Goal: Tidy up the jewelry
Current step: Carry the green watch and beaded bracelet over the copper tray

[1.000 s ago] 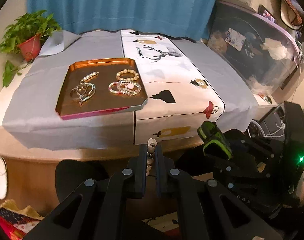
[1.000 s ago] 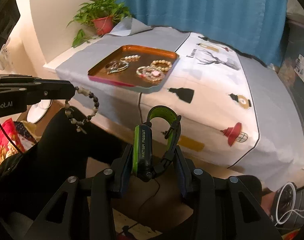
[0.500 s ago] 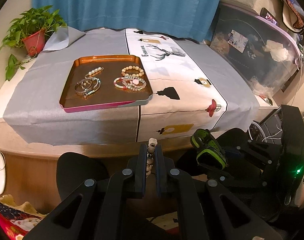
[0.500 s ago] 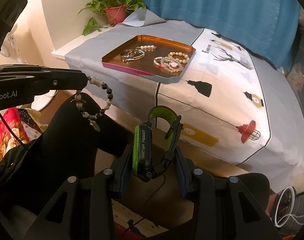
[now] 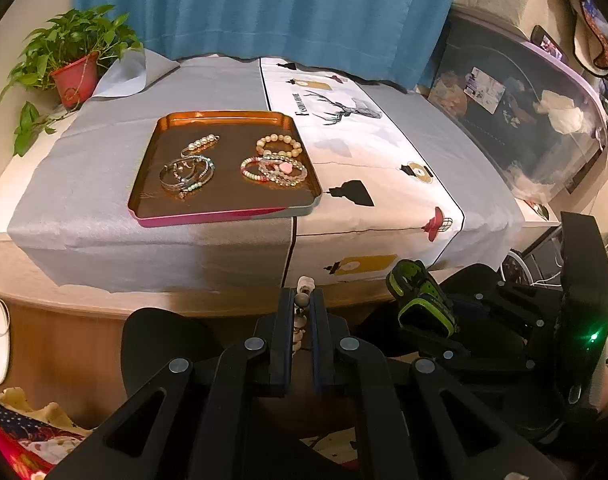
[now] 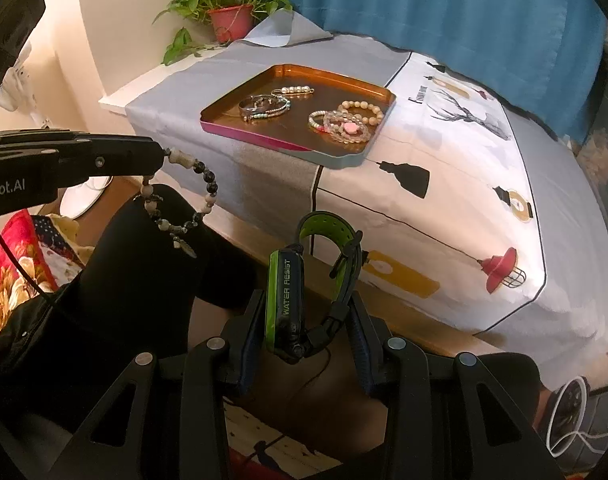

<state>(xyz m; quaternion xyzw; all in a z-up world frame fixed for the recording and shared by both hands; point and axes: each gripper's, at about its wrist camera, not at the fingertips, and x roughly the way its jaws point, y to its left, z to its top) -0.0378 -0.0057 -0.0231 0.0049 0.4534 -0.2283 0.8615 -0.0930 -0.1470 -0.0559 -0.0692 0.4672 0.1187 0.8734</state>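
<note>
Two items are held clear of the surface (image 5: 231, 240). A beaded bracelet (image 6: 191, 200) is pinched at one bead by the left hand-held gripper (image 5: 302, 300), its jaws pressed nearly together, and the rest of the strand hangs free below the tips. A green-and-black watch (image 6: 304, 280) is clamped between the jaws of the right hand-held gripper (image 6: 306, 320), with its case against the left jaw and its strap looped forward and up.

Ahead of both hand-held grippers, well apart from them, an orange tray (image 5: 159, 200) rests on the cloth-covered surface. Pearl clip, bangles and bead bracelets are already grouped inside it. A potted plant (image 5: 73, 64) stands beyond the tray, to the left of the left hand-held gripper.

Risks, as judged from this position:
- The bracelet is retained by a single bead; a swing of the hanging strand could pull it from the grip.
- The dangling charm could be caught on the tray rim or the cloth edge during approach.
- The watch could be released onto the grouped bracelets, so that the groups are disturbed.
</note>
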